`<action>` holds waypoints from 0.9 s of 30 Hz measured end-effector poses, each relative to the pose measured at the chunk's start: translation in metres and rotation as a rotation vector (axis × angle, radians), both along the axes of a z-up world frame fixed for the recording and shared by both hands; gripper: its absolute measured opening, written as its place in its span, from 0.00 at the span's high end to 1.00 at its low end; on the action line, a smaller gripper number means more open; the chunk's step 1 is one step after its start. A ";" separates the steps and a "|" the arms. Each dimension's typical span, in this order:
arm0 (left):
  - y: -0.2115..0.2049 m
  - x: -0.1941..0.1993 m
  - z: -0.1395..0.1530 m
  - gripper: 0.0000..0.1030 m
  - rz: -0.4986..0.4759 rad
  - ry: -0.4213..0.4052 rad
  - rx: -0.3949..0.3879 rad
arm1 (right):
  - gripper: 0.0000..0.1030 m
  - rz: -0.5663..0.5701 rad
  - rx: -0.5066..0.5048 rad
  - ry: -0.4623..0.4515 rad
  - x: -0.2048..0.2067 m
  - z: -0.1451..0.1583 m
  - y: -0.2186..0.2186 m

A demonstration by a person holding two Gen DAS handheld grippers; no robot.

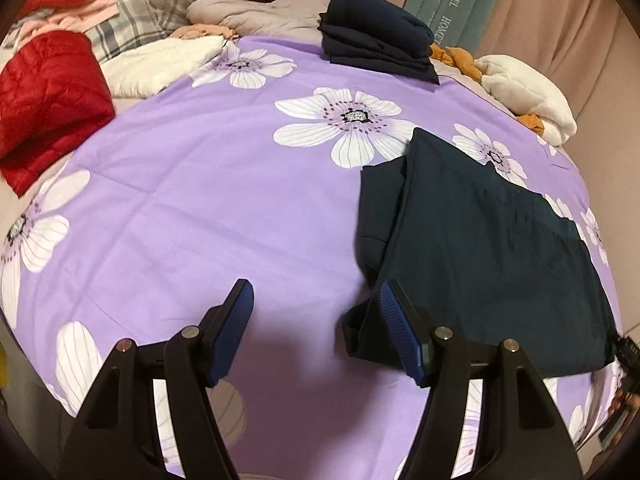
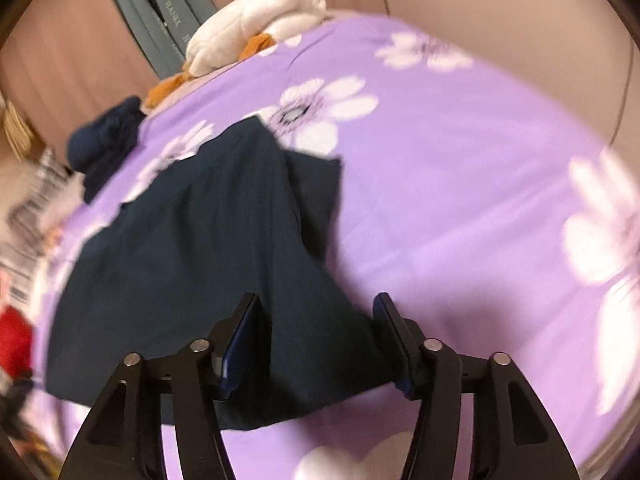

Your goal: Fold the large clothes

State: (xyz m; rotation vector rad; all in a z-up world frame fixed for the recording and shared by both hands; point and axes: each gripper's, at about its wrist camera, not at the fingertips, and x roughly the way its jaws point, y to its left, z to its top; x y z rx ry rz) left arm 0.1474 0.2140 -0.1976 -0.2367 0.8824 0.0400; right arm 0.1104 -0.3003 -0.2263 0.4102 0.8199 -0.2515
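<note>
Both grippers had jaws released. Left gripper (image 1: 316,300) hovered over bare purple floral bedsheet (image 1: 200,200), nothing between the jaws; its right pad sat just at the near-left corner of the dark navy garment (image 1: 480,248). Right gripper (image 2: 316,312) jaws straddled that garment's near edge without pinching it. Garment lay partly folded on the sheet. Farther back: folded navy stack (image 1: 376,36), red quilted jacket (image 1: 48,100), white fleece (image 1: 524,88).

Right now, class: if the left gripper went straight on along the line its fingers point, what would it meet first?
Most likely the bare purple flowered sheet. The left gripper stands open with only sheet ahead between its fingers; the dark garment lies just off to the right, near one fingertip, though depth is hard to judge.
</note>
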 end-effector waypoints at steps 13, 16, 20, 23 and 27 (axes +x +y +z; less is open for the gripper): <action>-0.095 0.032 0.007 0.36 -0.242 -0.032 0.022 | 0.41 0.238 -0.232 -0.104 0.027 0.037 0.078; -0.118 0.042 0.001 0.36 -0.279 -0.023 0.041 | 0.41 0.349 -0.237 -0.114 0.044 0.036 0.116; -0.138 0.054 -0.011 0.36 -0.305 0.002 0.048 | 0.41 0.465 -0.234 -0.100 0.066 0.026 0.156; -0.150 0.064 -0.020 0.35 -0.319 0.015 0.074 | 0.41 0.516 -0.259 -0.088 0.076 0.019 0.176; -0.157 0.073 -0.028 0.34 -0.323 0.024 0.101 | 0.41 0.541 -0.256 -0.044 0.089 0.008 0.188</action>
